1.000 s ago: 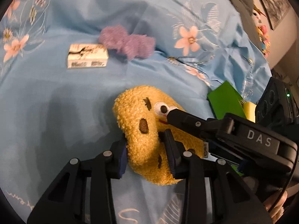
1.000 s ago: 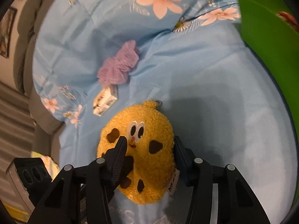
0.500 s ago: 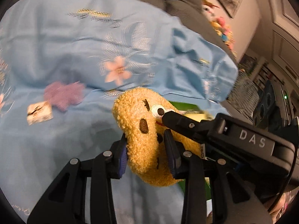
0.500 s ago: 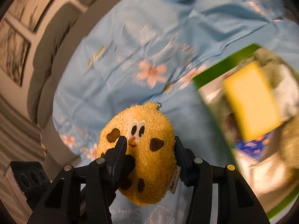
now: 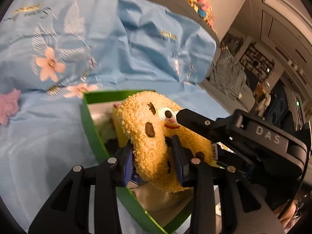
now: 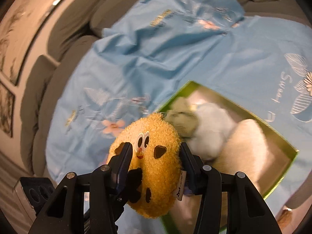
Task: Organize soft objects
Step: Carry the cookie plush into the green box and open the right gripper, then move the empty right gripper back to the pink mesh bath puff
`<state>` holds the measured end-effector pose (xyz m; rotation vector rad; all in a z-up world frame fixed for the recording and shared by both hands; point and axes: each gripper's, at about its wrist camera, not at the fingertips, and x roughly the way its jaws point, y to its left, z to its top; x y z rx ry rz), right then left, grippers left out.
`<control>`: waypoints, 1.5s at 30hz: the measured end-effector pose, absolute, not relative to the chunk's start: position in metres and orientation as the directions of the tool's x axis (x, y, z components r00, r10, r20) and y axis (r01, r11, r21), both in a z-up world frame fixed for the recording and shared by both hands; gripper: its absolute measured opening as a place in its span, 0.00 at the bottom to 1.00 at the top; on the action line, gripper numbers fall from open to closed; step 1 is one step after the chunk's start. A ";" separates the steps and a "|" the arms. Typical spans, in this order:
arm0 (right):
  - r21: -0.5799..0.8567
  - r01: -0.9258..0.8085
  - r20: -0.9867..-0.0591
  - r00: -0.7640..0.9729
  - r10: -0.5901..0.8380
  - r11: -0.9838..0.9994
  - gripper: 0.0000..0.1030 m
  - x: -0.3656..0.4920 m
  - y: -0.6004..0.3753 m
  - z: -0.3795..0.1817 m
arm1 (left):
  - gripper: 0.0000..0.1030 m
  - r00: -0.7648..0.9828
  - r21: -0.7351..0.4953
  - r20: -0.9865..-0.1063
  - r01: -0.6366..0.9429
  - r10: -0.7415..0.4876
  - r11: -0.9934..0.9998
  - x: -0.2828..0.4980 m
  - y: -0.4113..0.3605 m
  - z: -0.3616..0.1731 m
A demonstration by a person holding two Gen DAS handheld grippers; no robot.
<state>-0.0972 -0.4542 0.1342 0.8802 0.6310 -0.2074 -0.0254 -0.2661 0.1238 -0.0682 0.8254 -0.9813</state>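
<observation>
A yellow plush toy (image 5: 154, 136) with a face and brown spots is held by both grippers at once. My left gripper (image 5: 154, 156) is shut on its lower edge. My right gripper (image 6: 155, 159) is shut on its sides; it also shows in the left wrist view (image 5: 197, 120) as a black finger against the toy's face. The toy (image 6: 150, 159) hangs above the near edge of a green box (image 6: 280, 136) that holds white and grey soft things (image 6: 210, 128). The box's green wall (image 5: 91, 128) stands just left of the toy.
A light blue floral cloth (image 5: 97, 48) covers the sofa under everything. A purple fluffy thing (image 5: 7, 105) lies at the far left on the cloth. Grey sofa cushions (image 6: 64, 29) rise behind. Shelves and room furniture (image 5: 257, 62) stand to the right.
Both grippers have carried the plush toy up off the cloth and to the right, over the green box. The white packet has left the views; the purple thing has slid to the edge.
</observation>
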 end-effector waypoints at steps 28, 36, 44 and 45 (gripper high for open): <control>0.537 0.412 -0.561 0.826 -0.053 0.736 0.90 -0.090 -0.441 0.148 | 0.83 0.478 -0.277 -0.615 0.614 -0.627 0.739 -0.046 -0.181 0.115; 0.457 0.263 -0.577 0.815 0.059 0.850 0.93 -0.062 -0.377 0.156 | 0.83 0.605 -0.166 -0.672 0.439 -0.427 0.883 -0.027 -0.061 0.082; 0.414 0.188 -0.669 0.726 0.158 0.891 0.93 -0.004 -0.293 0.134 | 0.83 0.629 -0.259 -0.719 0.152 -0.295 0.954 0.017 0.012 0.056; 0.412 0.176 -0.680 0.712 0.173 0.894 0.93 0.005 -0.283 0.130 | 0.83 0.628 -0.279 -0.723 0.116 -0.288 0.953 0.022 0.019 0.055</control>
